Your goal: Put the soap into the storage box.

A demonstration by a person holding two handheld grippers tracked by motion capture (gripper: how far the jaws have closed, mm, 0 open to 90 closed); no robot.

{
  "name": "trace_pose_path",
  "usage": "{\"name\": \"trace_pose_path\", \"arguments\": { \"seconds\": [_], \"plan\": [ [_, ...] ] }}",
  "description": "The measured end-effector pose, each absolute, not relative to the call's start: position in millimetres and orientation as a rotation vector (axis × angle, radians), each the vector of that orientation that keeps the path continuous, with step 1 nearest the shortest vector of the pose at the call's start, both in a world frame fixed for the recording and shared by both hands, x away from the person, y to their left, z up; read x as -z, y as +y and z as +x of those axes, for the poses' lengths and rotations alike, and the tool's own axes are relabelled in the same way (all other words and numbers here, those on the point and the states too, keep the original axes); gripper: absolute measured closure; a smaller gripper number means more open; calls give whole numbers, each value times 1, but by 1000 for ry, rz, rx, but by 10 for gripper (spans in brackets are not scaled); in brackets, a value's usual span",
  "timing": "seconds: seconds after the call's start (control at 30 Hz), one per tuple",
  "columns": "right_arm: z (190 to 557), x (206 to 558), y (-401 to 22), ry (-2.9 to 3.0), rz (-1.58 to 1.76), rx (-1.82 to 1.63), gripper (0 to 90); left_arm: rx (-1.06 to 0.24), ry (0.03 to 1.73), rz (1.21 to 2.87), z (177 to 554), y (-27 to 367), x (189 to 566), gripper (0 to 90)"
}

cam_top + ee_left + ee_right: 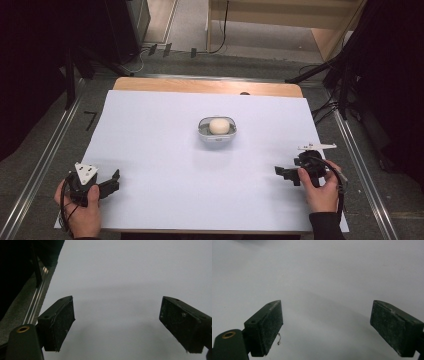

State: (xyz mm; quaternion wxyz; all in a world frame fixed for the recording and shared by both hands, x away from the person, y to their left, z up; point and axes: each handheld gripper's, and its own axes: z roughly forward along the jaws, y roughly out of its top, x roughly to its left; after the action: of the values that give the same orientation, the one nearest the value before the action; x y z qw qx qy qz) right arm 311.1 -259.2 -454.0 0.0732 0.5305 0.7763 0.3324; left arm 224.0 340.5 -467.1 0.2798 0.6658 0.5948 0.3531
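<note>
White sheeting covers most of the table point(165, 200), leaving a strip of bare wood along the far edge at the top of the sheet. Near the middle of the high view, slightly right and above centre, sits a small clear container point(217, 134) holding a pale rounded object point(219, 126).

The left gripper point(111, 183) rests at the lower left of the frame, held in the person's left hand point(82, 212). The right gripper point(284, 172) rests at the lower right, in the right hand point(320, 192). In each gripper view the two black jaws stand wide apart with nothing between them, above plain white surface.

Both grippers are well apart from the container. The likely risks lie in the approach: the container looks light, so a jaw arriving from one side could push or tip it, and the rounded object could roll out. Pinching the thin wall too hard could flex it.

Open room is generous. The white surface between the grippers and the container is bare. The left gripper sits near the sheet's left edge, with a metal rail point(37, 300) just beyond. Dark stands and cables crowd the far right side.
</note>
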Motion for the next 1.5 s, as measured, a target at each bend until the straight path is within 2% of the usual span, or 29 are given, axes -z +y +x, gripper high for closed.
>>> {"name": "trace_pose_path", "arguments": {
  "seconds": [0.87, 1.5],
  "plan": [
    [269, 456, -307, 2225, 1656, -1060, 128, -952, 1589, 1792, 224, 339, 468, 138],
    [245, 475, -352, 2122, 1614, -1164, 133, -975, 1587, 1797, 223, 338, 467, 138]
  ]
}}
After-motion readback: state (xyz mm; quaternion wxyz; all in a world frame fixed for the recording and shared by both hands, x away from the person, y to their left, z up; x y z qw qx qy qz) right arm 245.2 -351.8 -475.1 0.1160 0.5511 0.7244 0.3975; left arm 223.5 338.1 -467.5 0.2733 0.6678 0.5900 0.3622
